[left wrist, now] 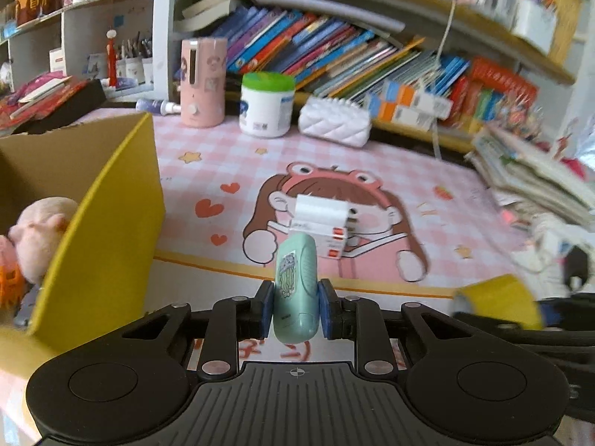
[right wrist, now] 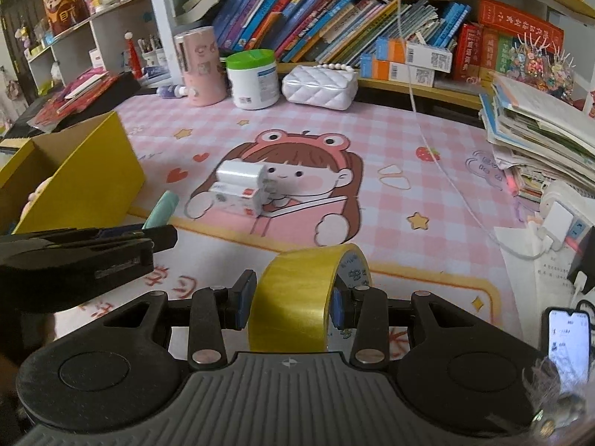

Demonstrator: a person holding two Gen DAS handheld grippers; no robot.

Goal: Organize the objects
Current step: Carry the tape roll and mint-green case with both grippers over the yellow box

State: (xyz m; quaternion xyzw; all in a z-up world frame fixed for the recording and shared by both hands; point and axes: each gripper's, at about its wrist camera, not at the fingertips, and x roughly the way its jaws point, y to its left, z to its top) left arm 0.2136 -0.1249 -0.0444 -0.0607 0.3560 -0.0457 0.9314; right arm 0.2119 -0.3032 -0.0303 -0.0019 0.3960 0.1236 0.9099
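Note:
My left gripper (left wrist: 296, 308) is shut on a mint-green case (left wrist: 297, 290) with a sticker, held upright above the pink mat. My right gripper (right wrist: 290, 303) is shut on a yellow tape roll (right wrist: 297, 297), held on edge between the blue pads. The tape roll (left wrist: 498, 303) also shows at the right of the left wrist view. In the right wrist view the left gripper (right wrist: 85, 252) sits at the left with the green case (right wrist: 160, 210) sticking out of it. A yellow cardboard box (left wrist: 108, 223) stands open at the left with a pink plush pig (left wrist: 41, 234) inside. Two white packets (right wrist: 241, 186) lie stacked mid-mat.
A pink tumbler (right wrist: 200, 70), a green-lidded white jar (right wrist: 253, 78) and a white quilted purse (right wrist: 319, 85) stand along the back by the bookshelf. A pile of books (right wrist: 539, 133) and chargers fill the right side. A phone (right wrist: 567, 338) lies near right.

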